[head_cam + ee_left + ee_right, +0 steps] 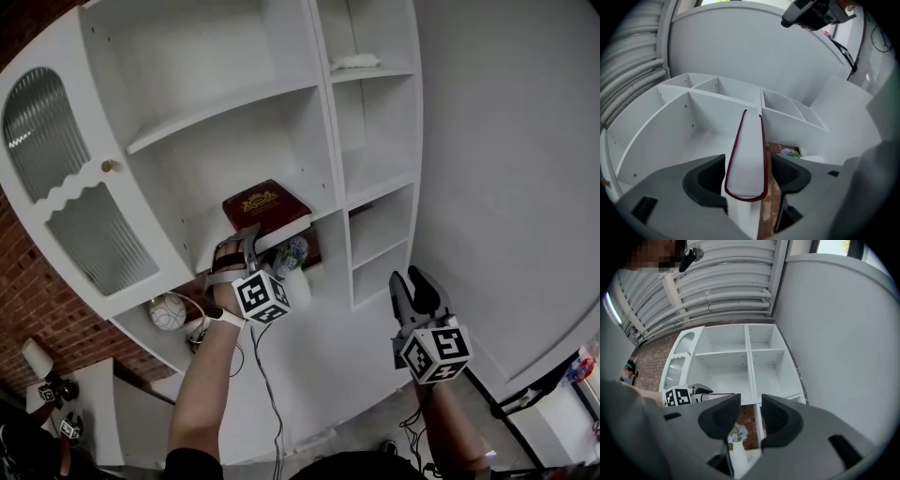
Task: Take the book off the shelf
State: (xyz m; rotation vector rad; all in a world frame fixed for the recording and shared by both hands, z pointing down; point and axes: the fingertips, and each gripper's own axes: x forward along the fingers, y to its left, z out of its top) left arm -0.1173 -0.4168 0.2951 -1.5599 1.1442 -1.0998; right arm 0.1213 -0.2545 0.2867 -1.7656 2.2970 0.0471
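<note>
- Reaching for the grasp: the left gripper [242,246] straddles the book [265,206], which lies flat on a shelf [216,117] board.
- Its jaws stand apart, one on each side of the book, and seem not to press yet.
- The right gripper [417,286] hangs well apart from the book, jaws spread and empty.
- Next, as I judge it: close on the book, then draw it straight out.
- The left gripper view alone shows the page edge between the pads; the head view alone shows the cover.
</note>
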